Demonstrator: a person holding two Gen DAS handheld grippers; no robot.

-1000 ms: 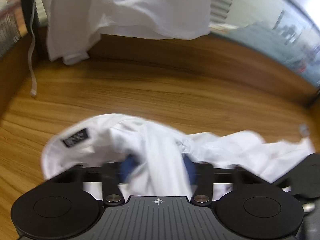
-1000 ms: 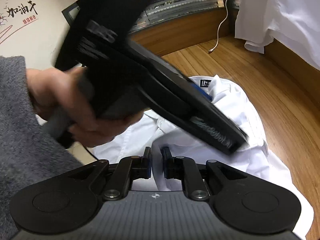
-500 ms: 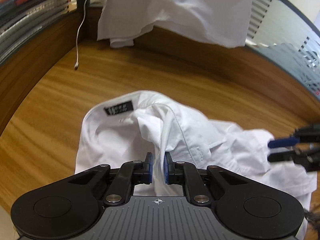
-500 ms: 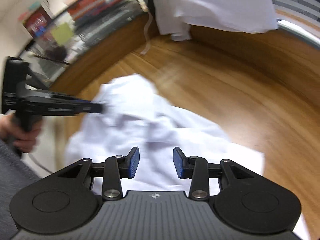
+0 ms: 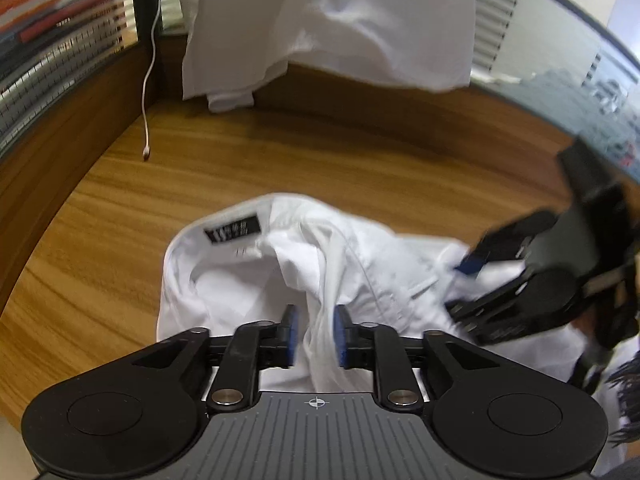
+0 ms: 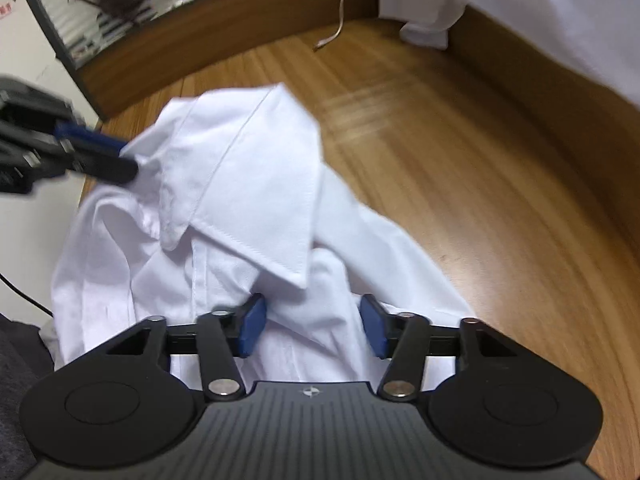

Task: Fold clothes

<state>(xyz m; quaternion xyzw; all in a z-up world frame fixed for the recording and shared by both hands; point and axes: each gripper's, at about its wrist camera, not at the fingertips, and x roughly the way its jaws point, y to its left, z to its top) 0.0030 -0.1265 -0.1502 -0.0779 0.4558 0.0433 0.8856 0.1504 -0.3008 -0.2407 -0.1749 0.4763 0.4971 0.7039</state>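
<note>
A crumpled white collared shirt with a black neck label lies on the wooden table. My left gripper has a fold of the shirt between its blue pads, with a small gap on each side. My right gripper is open over the shirt just below the collar point, with cloth lying between the pads. The right gripper also shows in the left wrist view at the right, blurred. The left gripper shows in the right wrist view, at the shirt's far left side.
More white garments hang over the raised wooden back edge of the table. A white cable dangles at the back left, its plug on the table. A wooden wall borders the left side. A grey sleeve is at the near left.
My left gripper's pads have parted slightly around the fold. My right gripper has opened wider and moved in over the shirt below the collar.
</note>
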